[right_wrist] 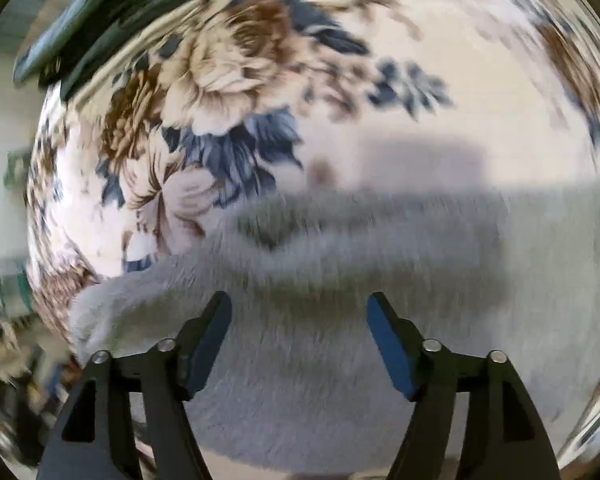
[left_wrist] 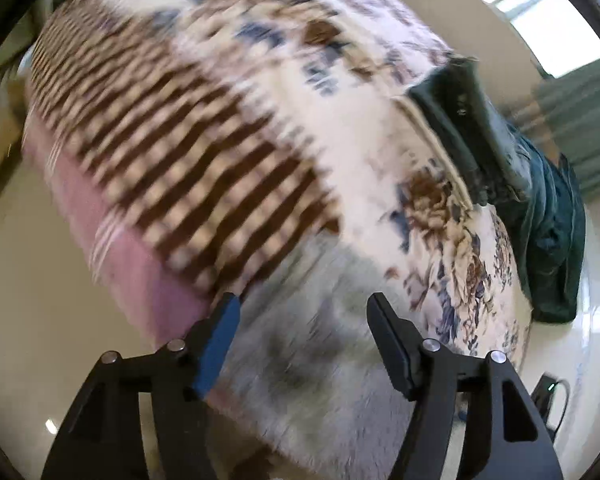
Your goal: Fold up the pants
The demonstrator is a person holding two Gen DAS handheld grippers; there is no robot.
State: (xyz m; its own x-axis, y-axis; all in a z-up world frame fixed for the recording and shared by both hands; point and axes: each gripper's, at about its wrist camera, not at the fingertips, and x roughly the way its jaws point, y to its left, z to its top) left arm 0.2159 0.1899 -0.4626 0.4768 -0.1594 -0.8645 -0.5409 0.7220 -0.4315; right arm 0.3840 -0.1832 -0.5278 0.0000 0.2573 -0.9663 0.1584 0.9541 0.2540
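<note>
Fuzzy grey pants (left_wrist: 320, 360) lie on a bed with a floral sheet (left_wrist: 360, 128). In the left wrist view my left gripper (left_wrist: 302, 304) is open and empty just above the pants near the bed's edge. In the right wrist view the pants (right_wrist: 360, 280) spread across the lower half, with a fold ridge running left to right. My right gripper (right_wrist: 300, 304) is open and empty over them. Both views are blurred by motion.
A brown-and-cream checked blanket (left_wrist: 172, 144) and a pink cover (left_wrist: 112, 240) lie on the bed's left part. Dark teal clothing (left_wrist: 548, 216) hangs off the bed's far right edge; it also shows at the top left of the right wrist view (right_wrist: 100, 16). Pale floor (left_wrist: 36, 300) surrounds the bed.
</note>
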